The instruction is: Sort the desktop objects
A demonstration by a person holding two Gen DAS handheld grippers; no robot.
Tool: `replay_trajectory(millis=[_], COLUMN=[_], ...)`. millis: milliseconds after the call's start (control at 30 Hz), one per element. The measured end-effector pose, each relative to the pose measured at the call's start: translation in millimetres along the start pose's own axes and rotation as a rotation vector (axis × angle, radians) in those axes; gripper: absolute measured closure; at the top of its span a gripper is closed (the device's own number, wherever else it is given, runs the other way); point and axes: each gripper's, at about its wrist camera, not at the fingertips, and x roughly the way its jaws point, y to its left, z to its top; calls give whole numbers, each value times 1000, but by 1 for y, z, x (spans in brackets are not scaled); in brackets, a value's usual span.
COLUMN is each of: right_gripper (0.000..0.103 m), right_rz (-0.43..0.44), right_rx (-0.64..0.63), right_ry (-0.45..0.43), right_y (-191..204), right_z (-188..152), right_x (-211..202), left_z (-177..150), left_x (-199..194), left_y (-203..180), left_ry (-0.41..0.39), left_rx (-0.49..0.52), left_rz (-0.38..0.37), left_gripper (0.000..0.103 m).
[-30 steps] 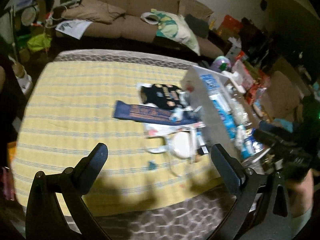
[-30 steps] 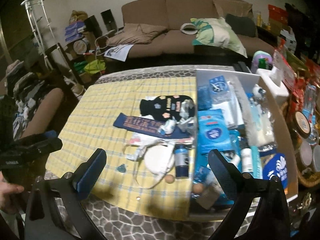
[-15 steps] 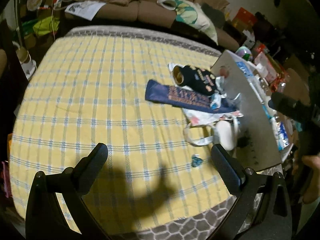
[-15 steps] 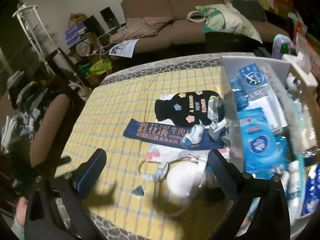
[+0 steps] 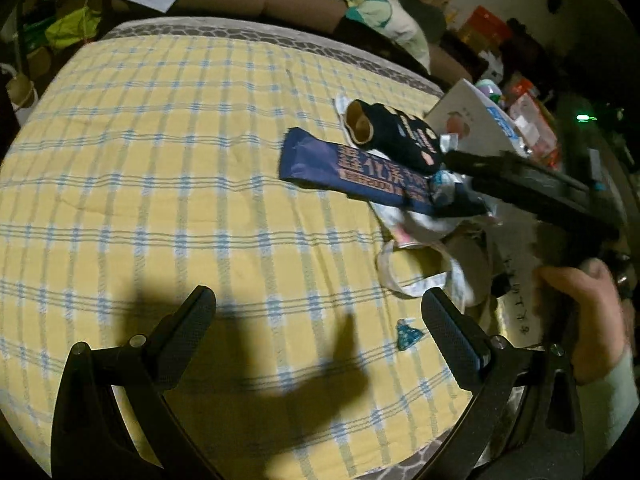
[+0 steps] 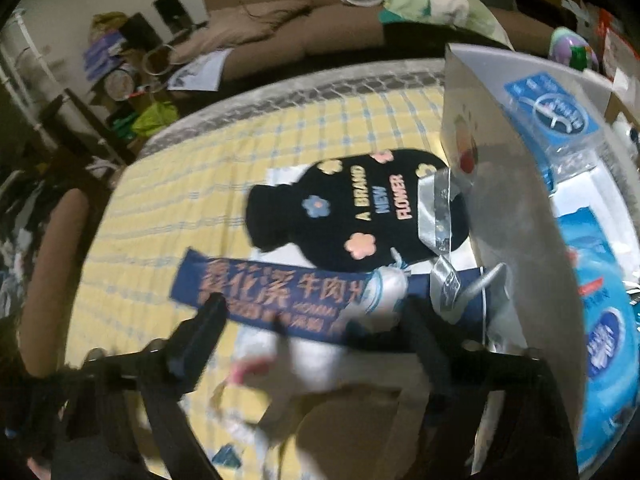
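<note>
Several loose things lie heaped at the right side of the yellow checked tablecloth (image 5: 168, 184). Topmost is a long navy packet (image 6: 272, 292) printed with orange characters, lying flat and slanting across the pile. Its far end touches a black cover (image 6: 360, 216) decorated with flowers and the words "A BRAND NEW FLOWER". A small crumpled silvery wrapper (image 6: 386, 290) rests on the packet's right part, and clear tape strips (image 6: 438, 216) lie over the black cover's right edge. Under the packet sit white items, blurred in the right wrist view, among them a face mask (image 5: 424, 272) with its looped strap. A tiny teal scrap (image 5: 407, 334) lies alone on the cloth near the front edge.

Just beside the pile on the right stands a grey storage box (image 6: 492, 184), its wall touching the tape strips; inside are blue tissue packs (image 6: 600, 336).

Both tools are spread wide and grip nothing. The right gripper (image 6: 316, 320) hangs low over the pile, its blurred fingers straddling the navy packet's near side. The left gripper (image 5: 318, 312) hovers above bare cloth, well apart from the heap, with its shadow falling on the checks below. A brown sofa (image 6: 280, 20) stands behind the table.
</note>
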Motion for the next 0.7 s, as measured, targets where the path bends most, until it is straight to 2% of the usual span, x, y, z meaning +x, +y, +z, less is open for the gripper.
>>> replay_trajectory(millis=[100, 200, 233, 300, 333, 400, 433, 500, 633, 700], right_gripper=[18, 29, 35, 41, 48, 69, 74, 74, 74, 74], right_rz=[-39, -69, -82, -98, -102, -121, -122, -103, -64, -12], right_rx=[12, 21, 23, 23, 17, 0, -6, -10, -54, -52], right_ry=[19, 54, 66, 68, 60, 58, 55, 50, 9, -13], right_y=[-7, -14, -16, -21, -20, -21, -22, -22, -13, -10], right_z=[3, 0, -1, -2, -2, -1, 0, -2, -7, -10], right_x=[17, 33, 38, 44, 43, 42, 40, 33, 6, -12], left_z=[4, 4, 3, 0, -2, -7, -10, -16, -31, -36], left_x=[3, 7, 9, 13, 14, 18, 20, 24, 39, 47], left_y=[-1, -4, -5, -10, -15, -28, -37, -51, -76, -81], left_ry=[4, 13, 20, 33, 38, 50, 58, 70, 104, 112], left_rx=[2, 12, 17, 32, 49, 102, 138, 198, 326, 346], left_rz=[-9, -11, -14, -30, -39, -46, -47, -53, -24, 0], left_gripper=[0, 0, 0, 3, 5, 5, 5, 9, 27, 29])
